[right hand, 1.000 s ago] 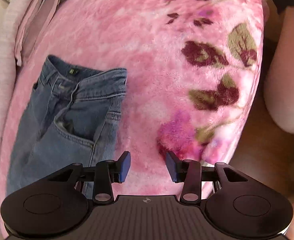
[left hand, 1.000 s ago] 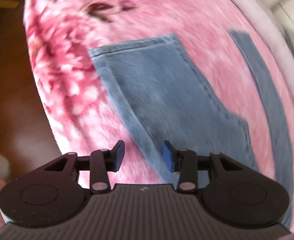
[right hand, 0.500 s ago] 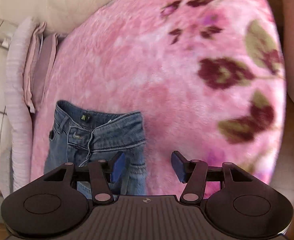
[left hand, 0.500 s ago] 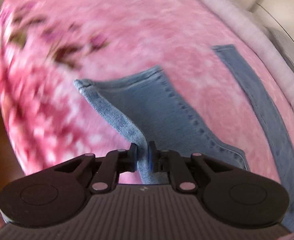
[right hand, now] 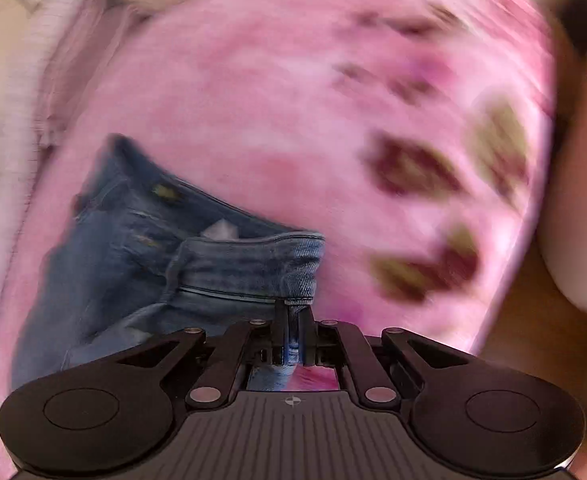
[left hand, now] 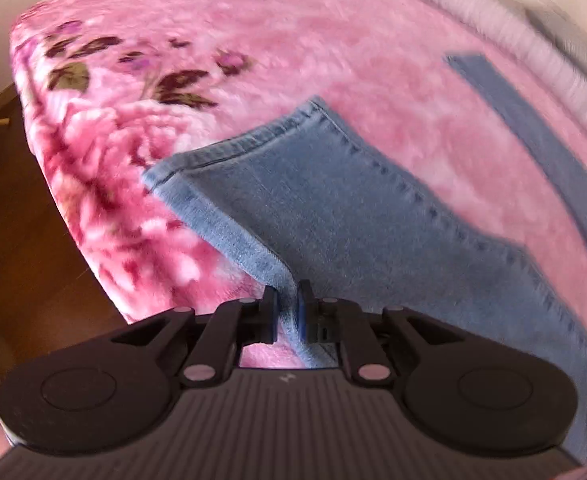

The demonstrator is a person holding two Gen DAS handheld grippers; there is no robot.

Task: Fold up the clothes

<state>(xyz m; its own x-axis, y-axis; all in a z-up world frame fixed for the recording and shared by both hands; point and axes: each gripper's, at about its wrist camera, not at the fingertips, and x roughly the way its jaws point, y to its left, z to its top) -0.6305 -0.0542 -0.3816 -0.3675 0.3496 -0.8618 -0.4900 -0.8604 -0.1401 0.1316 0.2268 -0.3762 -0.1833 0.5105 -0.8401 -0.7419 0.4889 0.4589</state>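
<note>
The left gripper point(left hand: 287, 314) pinched the jeans' point(left hand: 333, 216) leg edge; the right gripper point(right hand: 293, 334) pinched their waistband point(right hand: 253, 258). The jeans lay on a pink floral blanket point(left hand: 253, 40). Grasping looked done; next, lift both together and fold.

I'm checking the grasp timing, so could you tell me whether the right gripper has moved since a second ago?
Yes. The right gripper has come in toward the jeans on the pink blanket and shut on their waistband.
</note>
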